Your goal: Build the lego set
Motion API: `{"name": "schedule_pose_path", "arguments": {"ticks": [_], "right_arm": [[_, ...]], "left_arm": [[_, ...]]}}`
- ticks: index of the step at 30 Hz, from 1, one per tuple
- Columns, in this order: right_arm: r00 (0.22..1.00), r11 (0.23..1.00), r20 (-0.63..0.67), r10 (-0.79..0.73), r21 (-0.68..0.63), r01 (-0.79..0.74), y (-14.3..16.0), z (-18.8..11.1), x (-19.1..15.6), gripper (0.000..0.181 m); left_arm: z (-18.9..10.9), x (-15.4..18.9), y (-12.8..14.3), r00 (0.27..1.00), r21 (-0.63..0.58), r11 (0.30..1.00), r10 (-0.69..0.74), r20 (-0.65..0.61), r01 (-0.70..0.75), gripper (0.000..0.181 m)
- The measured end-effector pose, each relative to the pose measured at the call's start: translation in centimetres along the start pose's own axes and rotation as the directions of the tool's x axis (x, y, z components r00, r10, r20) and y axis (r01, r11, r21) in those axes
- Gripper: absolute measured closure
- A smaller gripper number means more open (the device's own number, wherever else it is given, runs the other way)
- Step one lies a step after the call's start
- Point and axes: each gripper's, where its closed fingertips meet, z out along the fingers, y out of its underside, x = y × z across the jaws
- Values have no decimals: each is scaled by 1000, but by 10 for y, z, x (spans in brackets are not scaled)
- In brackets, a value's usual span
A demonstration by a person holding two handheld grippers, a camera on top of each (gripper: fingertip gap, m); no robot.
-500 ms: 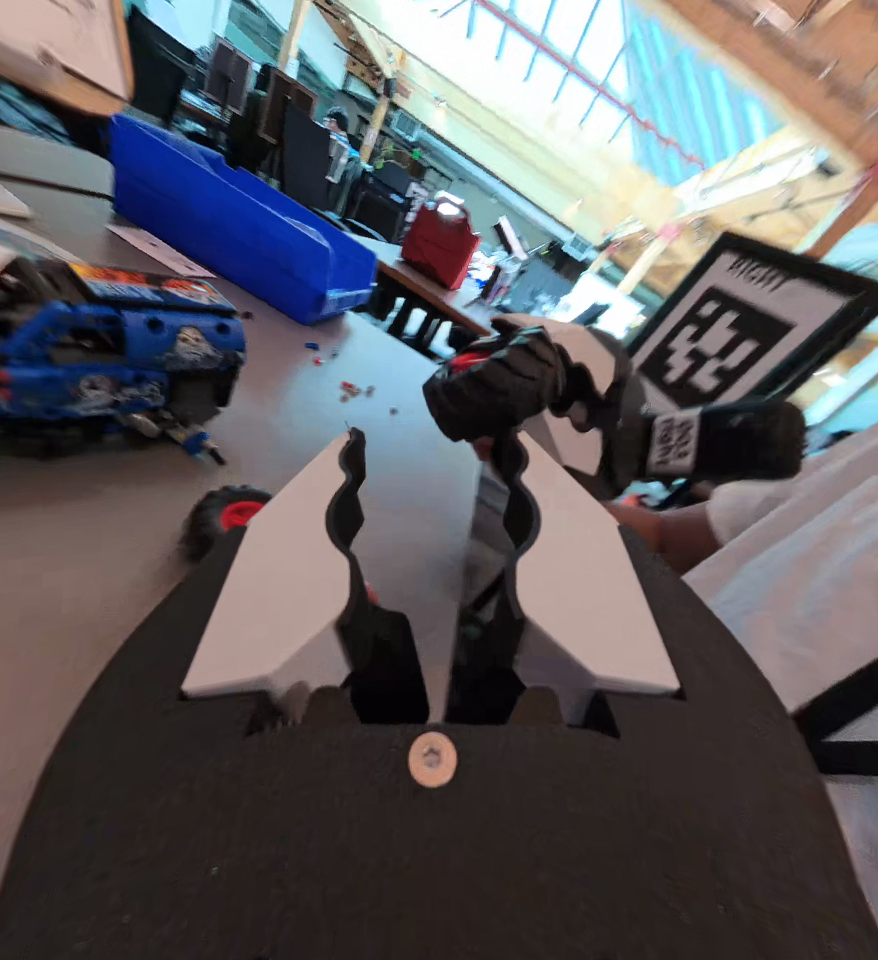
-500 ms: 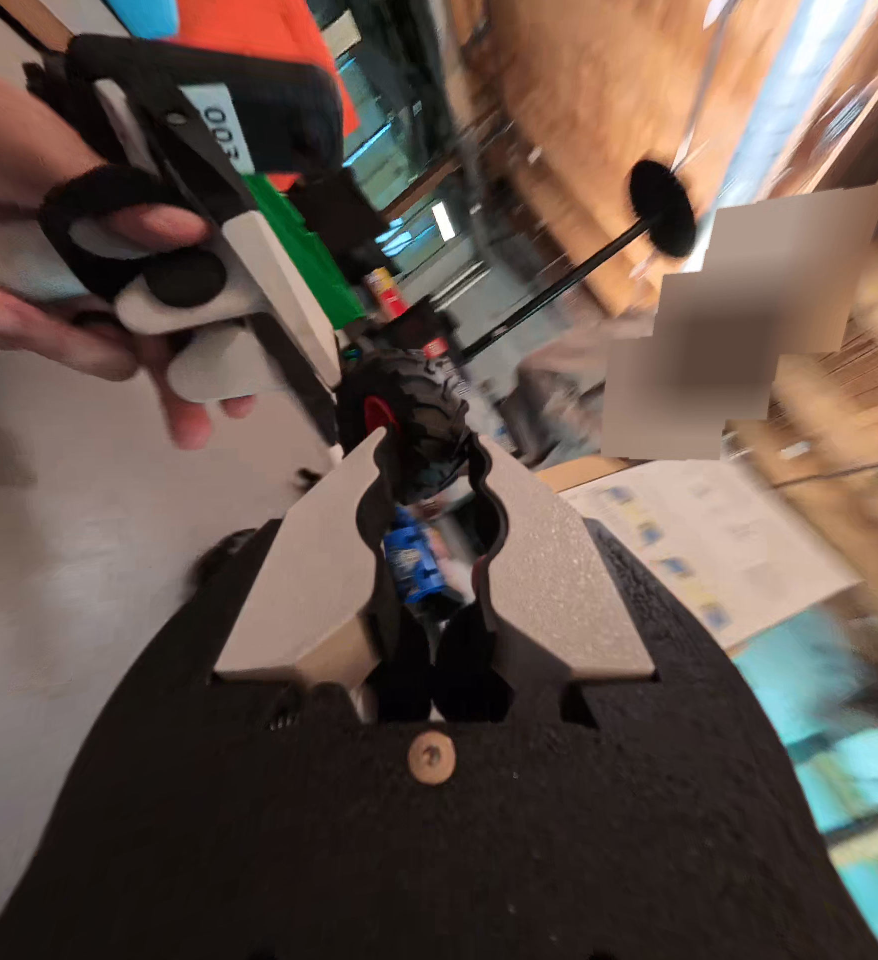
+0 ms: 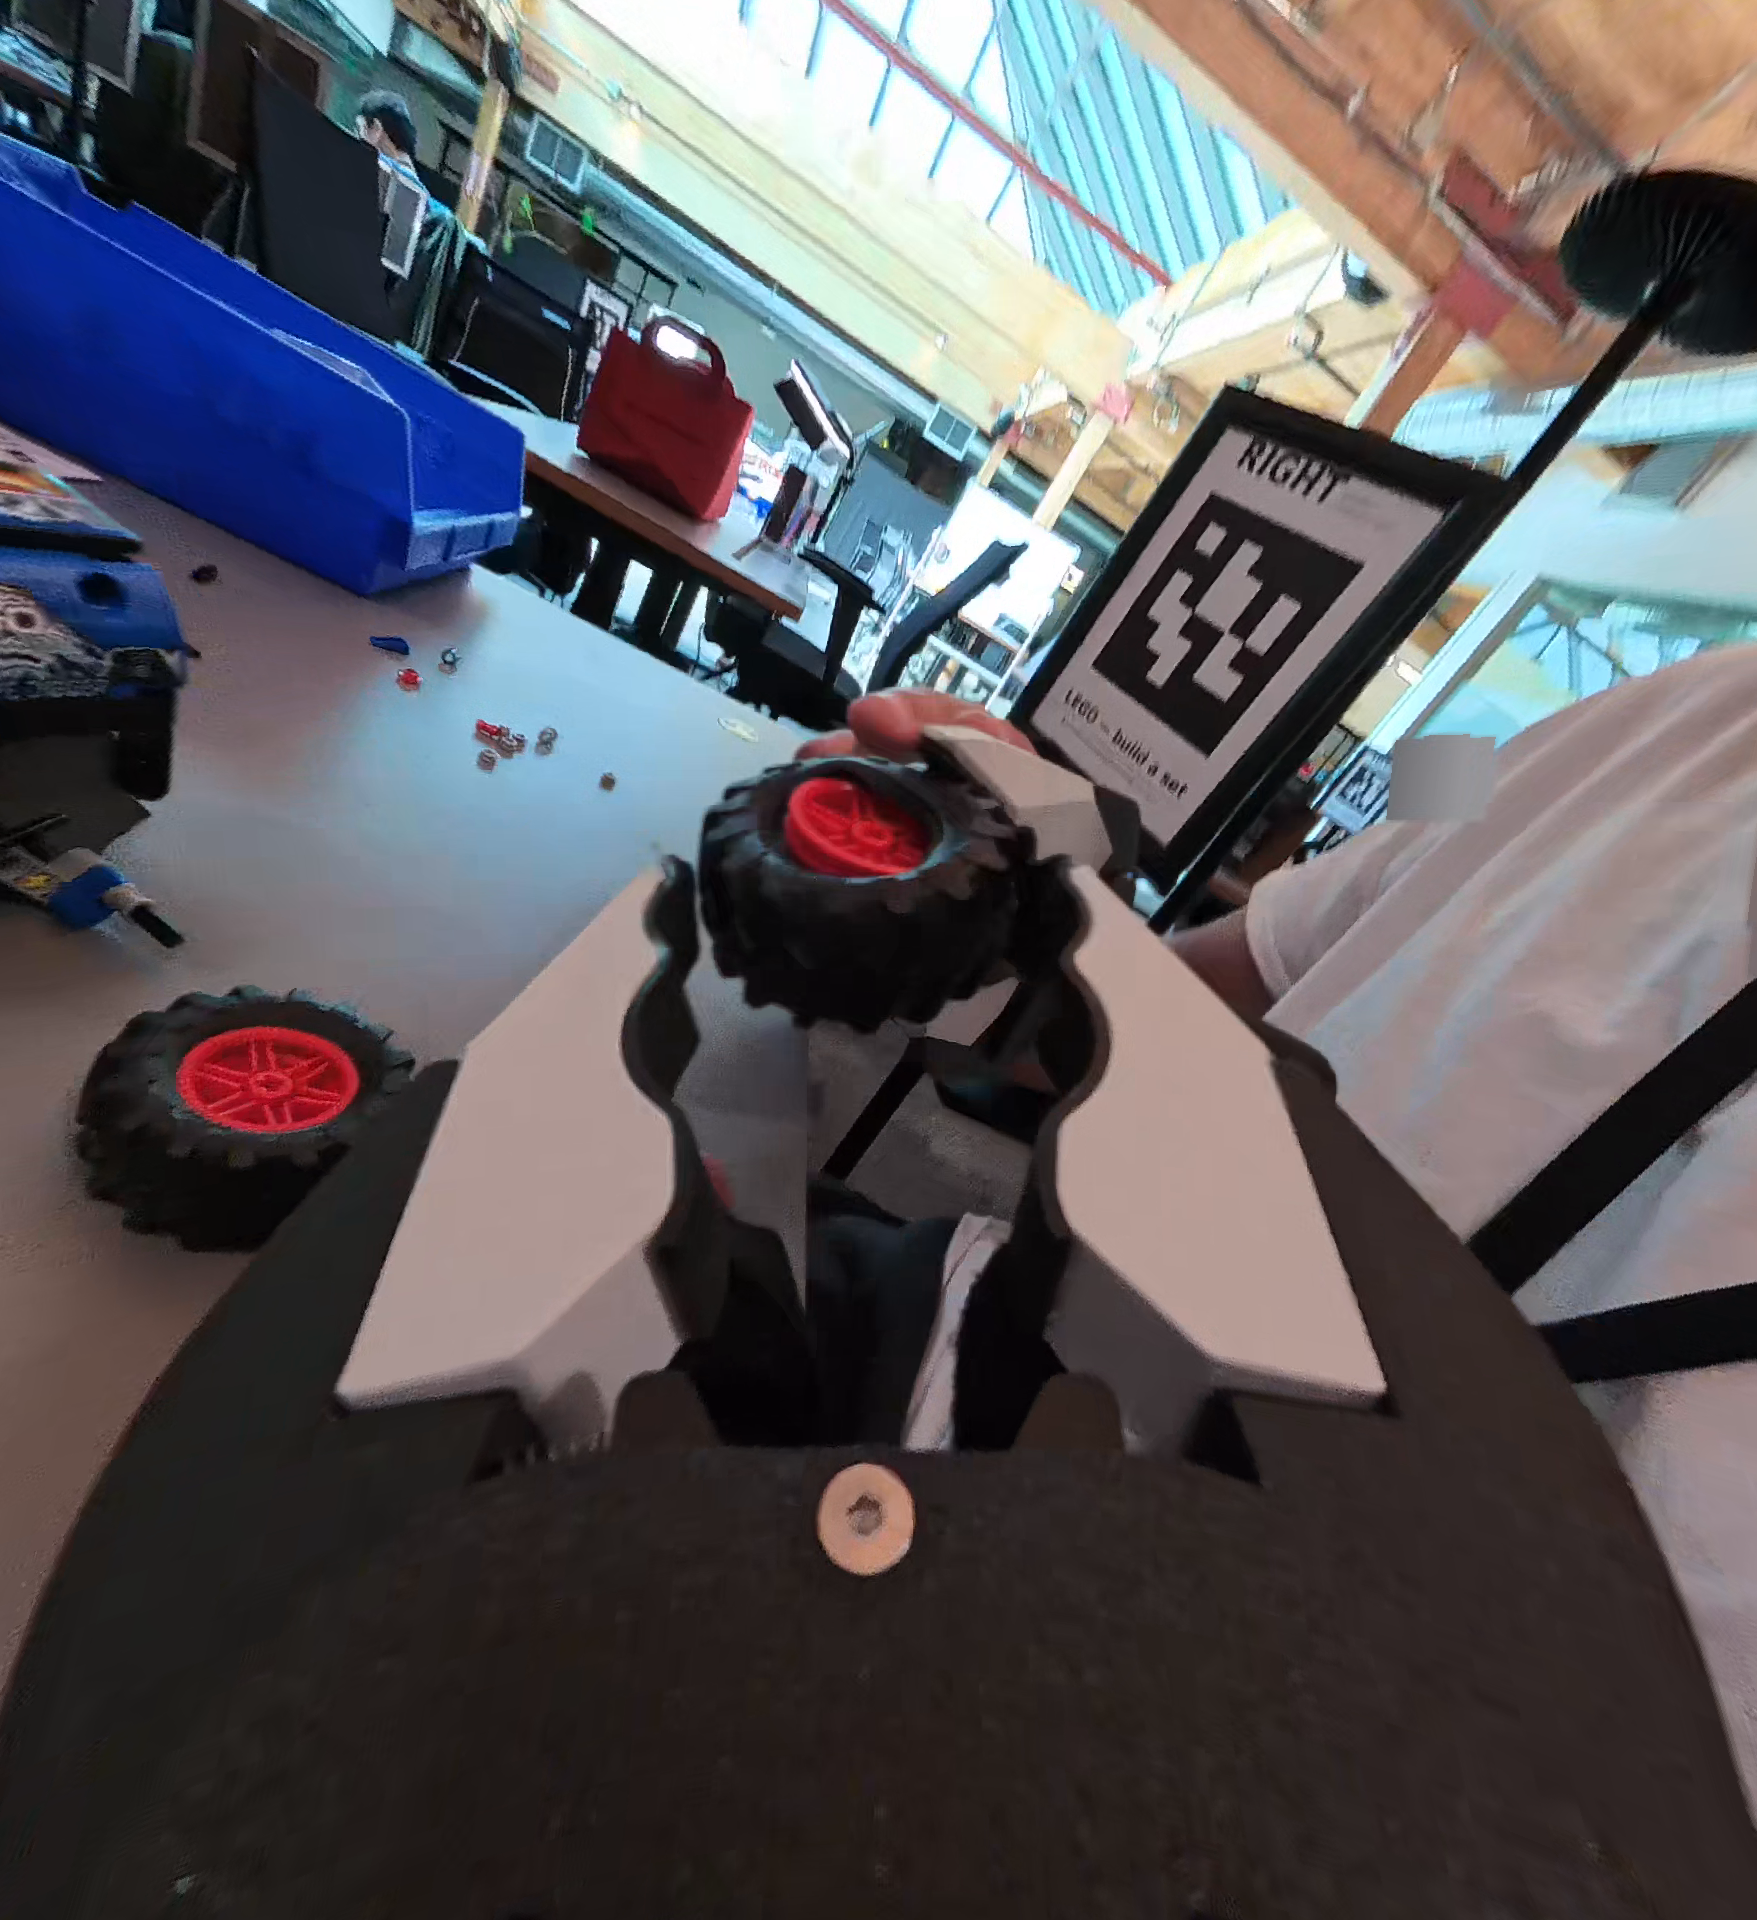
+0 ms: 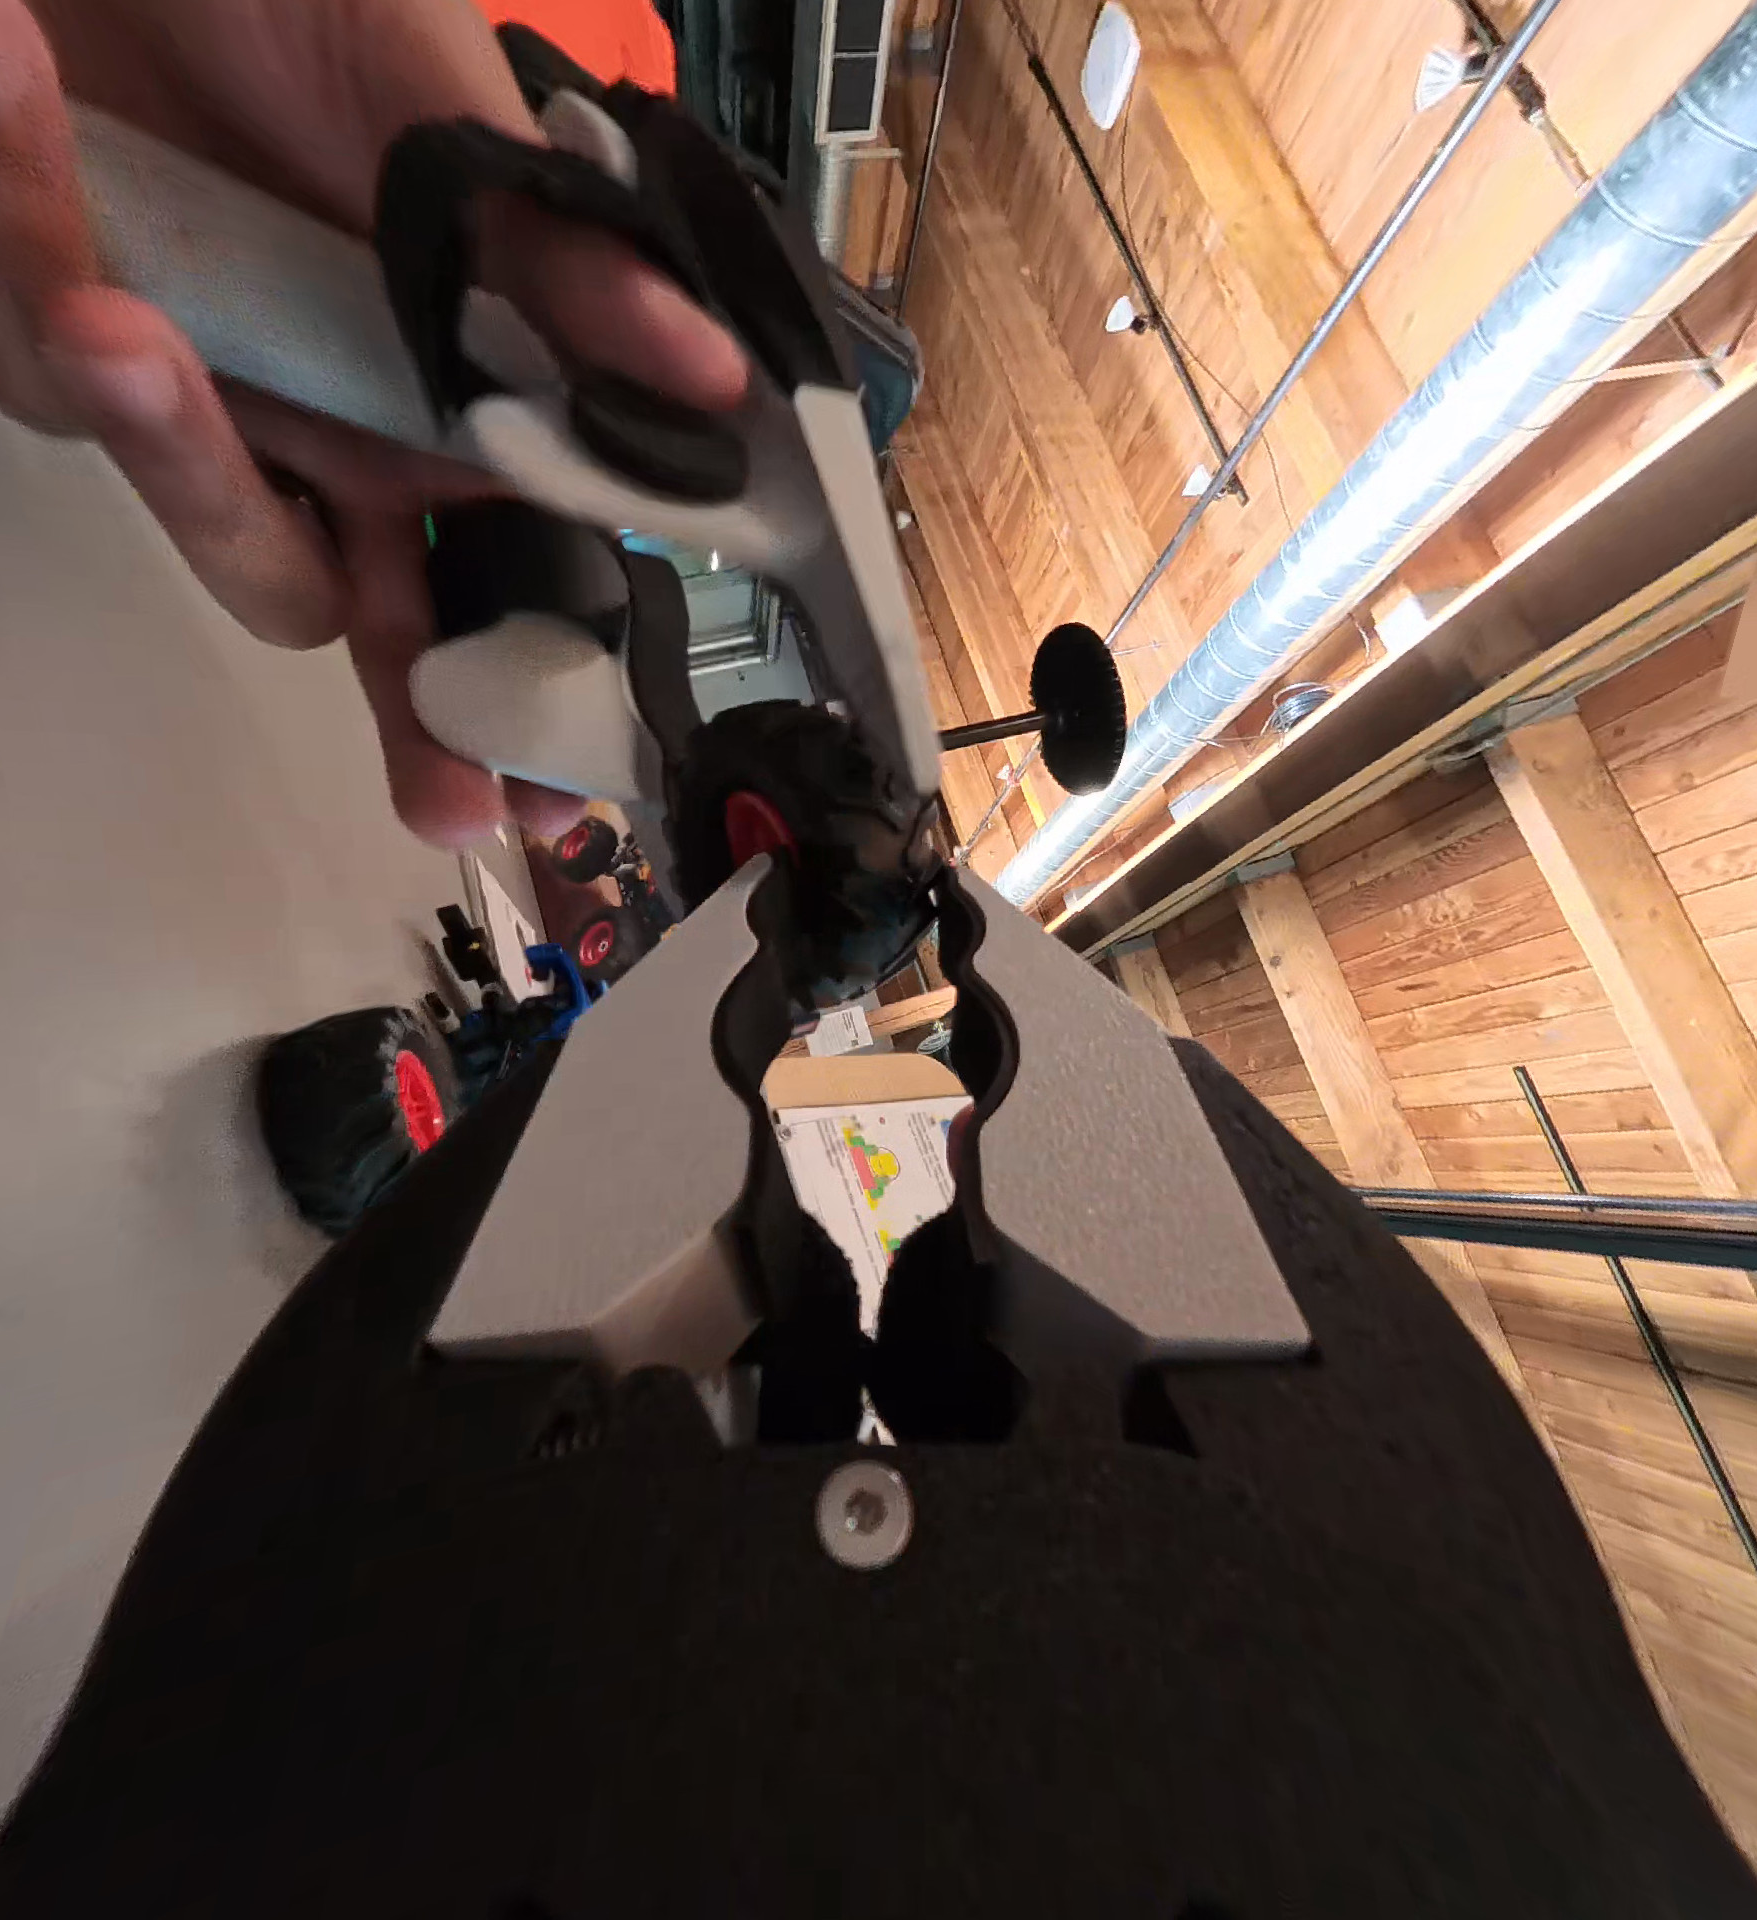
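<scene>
Worked over a pale grey table (image 3: 386,831) in a tall hall with timber walls, skylights and a silver duct overhead.

Gripped the wheel (image 3: 858,904) in mid-air with the right claw (image 4: 853,883), clenched on the black tyre at its tips. Set the left claw (image 3: 869,894) wide around the same wheel, one finger on each side of the tyre; could not tell whether those fingers pressed it or only flanked it.

Showed, from the left wrist only, the red hub face-on, the knobbly tread and a white finger of the right claw lying on the tyre's far right. Showed, from the right wrist only, the hand (image 4: 230,416) squeezing the left claw's handle above, and a printed instruction sheet (image 4: 874,1164) seen through the gap between the fingers.

Left a second wheel (image 3: 250,1101), same black tyre and red hub, flat on the table just left of the left claw. Further left, parked a blue truck body (image 3: 22,665), with loose small pieces (image 3: 510,738) ahead and a blue bin (image 3: 178,353) beyond. Blocked the right side with a white shirt (image 3: 1528,987) and a framed marker board (image 3: 1238,634).
</scene>
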Motion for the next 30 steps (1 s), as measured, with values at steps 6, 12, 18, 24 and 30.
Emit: {"name": "schedule_pose_path", "arguments": {"ticks": [6, 12, 18, 24, 30], "right_arm": [[982, 984, 69, 179, -33, -177, 4, 7, -10, 152], [565, 649, 329, 757, -277, -709, 25, 0, -31, 130], [-542, -238, 311, 781, -654, -718, -8, 10, -31, 125], [-641, -299, 265, 720, -715, -632, -16, 8, -45, 150], [-504, -221, 281, 817, -655, -723, -4, 8, -39, 151]], "left_arm": [[-10, -16, 1, 955, -99, 967, 247, 165, -234, 124], [-44, -39, -12, 715, -244, 786, 618, 328, -568, 124], [-31, -21, 4, 354, -370, 412, 910, 216, -833, 124], [-26, -28, 12, 249, -481, 319, 947, 205, -816, 123], [-21, -17, 13, 857, -207, 881, 466, 222, -425, 121]]}}
